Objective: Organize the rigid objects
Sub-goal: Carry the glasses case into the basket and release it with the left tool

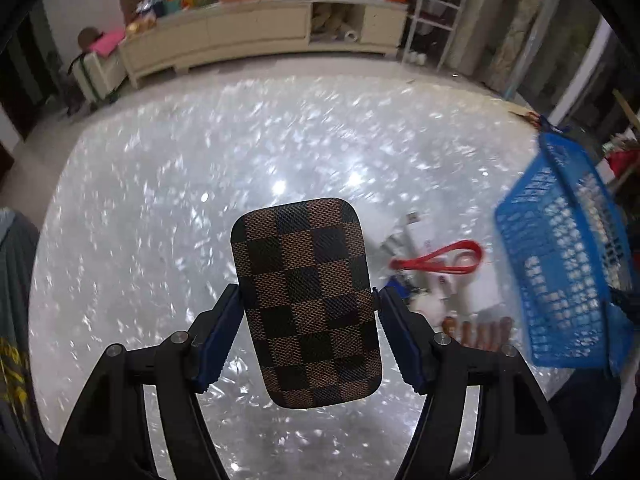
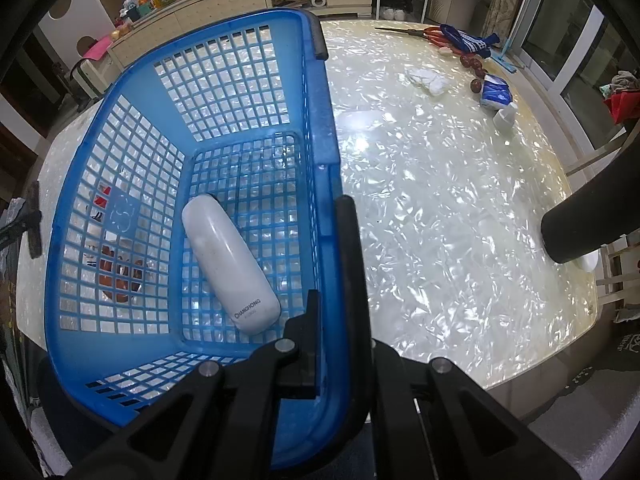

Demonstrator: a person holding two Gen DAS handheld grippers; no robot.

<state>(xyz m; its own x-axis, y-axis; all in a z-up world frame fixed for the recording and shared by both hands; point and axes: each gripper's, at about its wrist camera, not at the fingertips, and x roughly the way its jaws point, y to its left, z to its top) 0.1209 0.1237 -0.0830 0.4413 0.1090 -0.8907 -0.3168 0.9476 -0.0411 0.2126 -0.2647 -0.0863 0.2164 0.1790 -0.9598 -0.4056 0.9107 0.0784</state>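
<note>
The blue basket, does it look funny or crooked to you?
Yes. The blue basket looks tipped: the right tongs pinch its rim, and its far wall seems lifted off the table. The white remote lies slanted across its bottom.

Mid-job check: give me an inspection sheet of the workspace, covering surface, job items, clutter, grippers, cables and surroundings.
Surface: glossy pearl-patterned tabletop, strong glare.
Job's things: brown-and-black checkered flat case held above the tabletop; blue plastic lattice basket holding a white rounded remote-like device.
Clutter: red looped band, white boxes and brown pieces beside the basket, blurred; blue-white packet, scissors and crumpled white tissue at the far edge.
Grippers: left gripper clamps the case by its sides; right gripper shut on the basket's rim.
Cables: nothing seen.
Surroundings: cream sideboard loaded with goods, white shelf rack, glass doors.
</note>
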